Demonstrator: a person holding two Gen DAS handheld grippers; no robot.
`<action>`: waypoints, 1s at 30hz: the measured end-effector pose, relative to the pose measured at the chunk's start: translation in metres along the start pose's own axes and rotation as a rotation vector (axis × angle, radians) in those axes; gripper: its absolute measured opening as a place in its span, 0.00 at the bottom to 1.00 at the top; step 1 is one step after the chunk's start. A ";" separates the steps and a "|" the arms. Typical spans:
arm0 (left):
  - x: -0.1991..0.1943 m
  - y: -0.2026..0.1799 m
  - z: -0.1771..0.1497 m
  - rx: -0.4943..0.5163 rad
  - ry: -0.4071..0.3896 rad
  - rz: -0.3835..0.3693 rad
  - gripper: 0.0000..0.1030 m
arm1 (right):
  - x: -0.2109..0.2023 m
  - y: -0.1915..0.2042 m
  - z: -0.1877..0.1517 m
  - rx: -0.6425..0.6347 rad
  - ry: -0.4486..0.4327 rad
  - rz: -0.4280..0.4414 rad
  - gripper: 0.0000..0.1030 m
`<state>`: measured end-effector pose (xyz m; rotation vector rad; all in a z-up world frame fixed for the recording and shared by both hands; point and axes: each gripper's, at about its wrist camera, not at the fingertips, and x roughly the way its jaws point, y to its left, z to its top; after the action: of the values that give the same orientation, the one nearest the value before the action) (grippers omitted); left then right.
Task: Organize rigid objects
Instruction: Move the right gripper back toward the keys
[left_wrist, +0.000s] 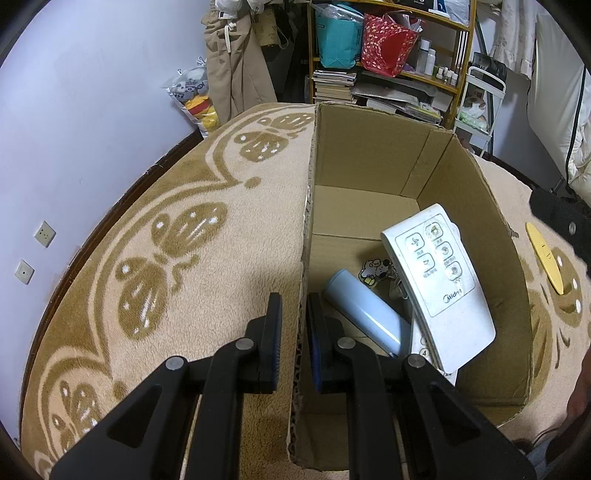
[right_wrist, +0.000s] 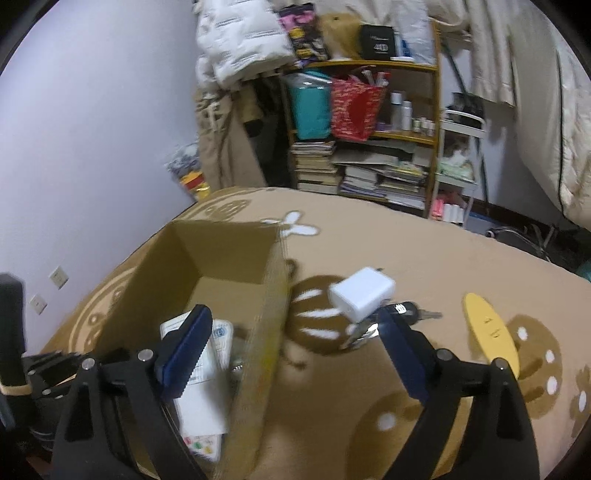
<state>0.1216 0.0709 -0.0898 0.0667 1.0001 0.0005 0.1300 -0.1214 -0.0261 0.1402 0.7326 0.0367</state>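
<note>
An open cardboard box (left_wrist: 476, 206) sits on a patterned beige blanket. Inside it lie a white Midea remote (left_wrist: 439, 280), a light blue bottle (left_wrist: 365, 314), a cartoon keychain (left_wrist: 373, 271) and another white remote underneath. My left gripper (left_wrist: 294, 306) is shut on the box's left wall (left_wrist: 308, 206). My right gripper (right_wrist: 291, 325) is open, over the box's right wall (right_wrist: 273, 295), and holds nothing. On the blanket to its right lie a white charger block (right_wrist: 362, 293), a car key with keys (right_wrist: 402, 312) and a flat yellow oval piece (right_wrist: 491, 332).
A wooden shelf (right_wrist: 369, 136) with bags, books and bottles stands at the back. A white cart (left_wrist: 480, 107) is beside it. A lilac wall (left_wrist: 92, 129) with sockets runs along the left. White bedding (right_wrist: 535, 110) hangs at the right.
</note>
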 end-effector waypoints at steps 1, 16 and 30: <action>0.000 0.000 0.000 0.000 0.000 0.000 0.13 | 0.002 -0.008 0.001 0.016 -0.004 -0.013 0.93; 0.000 0.002 0.000 -0.001 0.000 -0.001 0.13 | 0.049 -0.079 -0.001 0.164 0.075 -0.072 0.93; -0.001 0.006 -0.002 -0.007 -0.001 0.000 0.13 | 0.086 -0.094 -0.011 0.175 0.133 -0.059 0.84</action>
<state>0.1200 0.0767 -0.0898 0.0603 0.9995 0.0039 0.1849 -0.2057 -0.1048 0.2856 0.8725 -0.0755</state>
